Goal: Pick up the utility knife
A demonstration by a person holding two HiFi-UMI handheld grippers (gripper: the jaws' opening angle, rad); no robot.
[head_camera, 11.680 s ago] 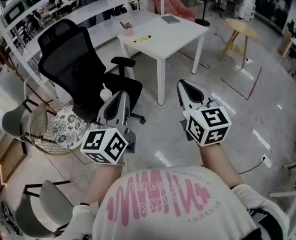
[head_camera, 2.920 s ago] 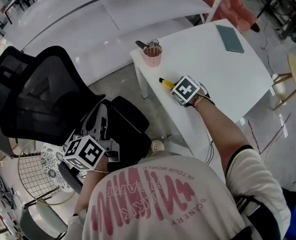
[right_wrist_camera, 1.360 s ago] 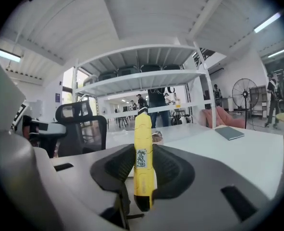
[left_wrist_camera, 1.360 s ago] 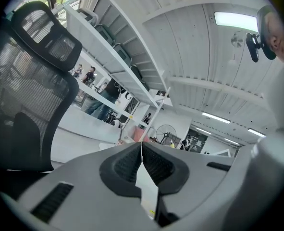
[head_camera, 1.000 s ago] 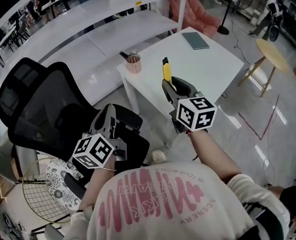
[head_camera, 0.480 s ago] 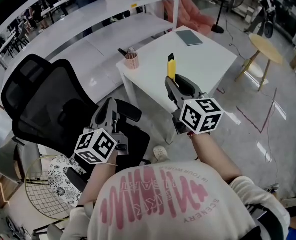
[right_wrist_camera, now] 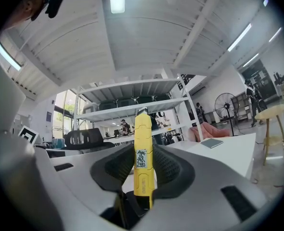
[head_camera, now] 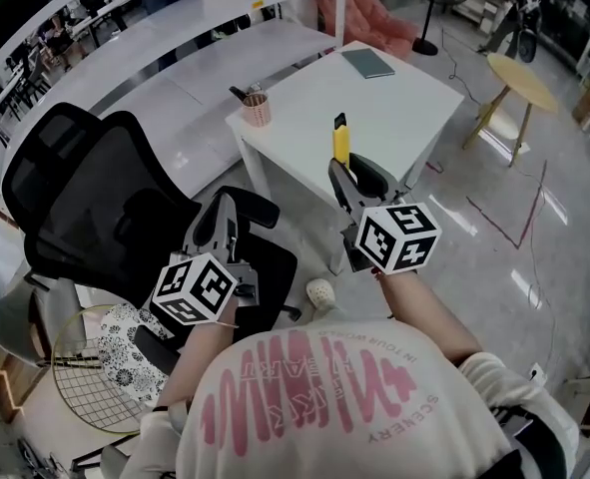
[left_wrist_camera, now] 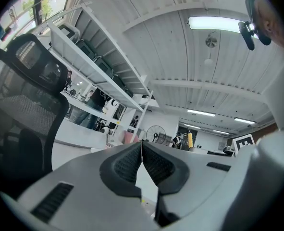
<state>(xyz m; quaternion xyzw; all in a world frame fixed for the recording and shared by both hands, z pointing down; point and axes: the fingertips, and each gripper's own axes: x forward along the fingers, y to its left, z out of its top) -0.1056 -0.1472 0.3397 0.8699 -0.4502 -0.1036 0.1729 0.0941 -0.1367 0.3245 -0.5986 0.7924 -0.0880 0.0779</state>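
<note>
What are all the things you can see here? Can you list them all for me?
utility knife: one, yellow, upright in the right gripper
table: one, white, ahead
cup: one, pink, table's left corner
notebook: one, grey-green, table's far side
office chair: one, black, left
round side table: one, wooden, far right
left gripper: one, grey, shut, empty
right gripper: one, grey, shut on the utility knife

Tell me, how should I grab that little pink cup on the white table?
Hold the pink cup round its wall, probably from the side: it stands upright on the white table, and pens poke out of its top.
</note>
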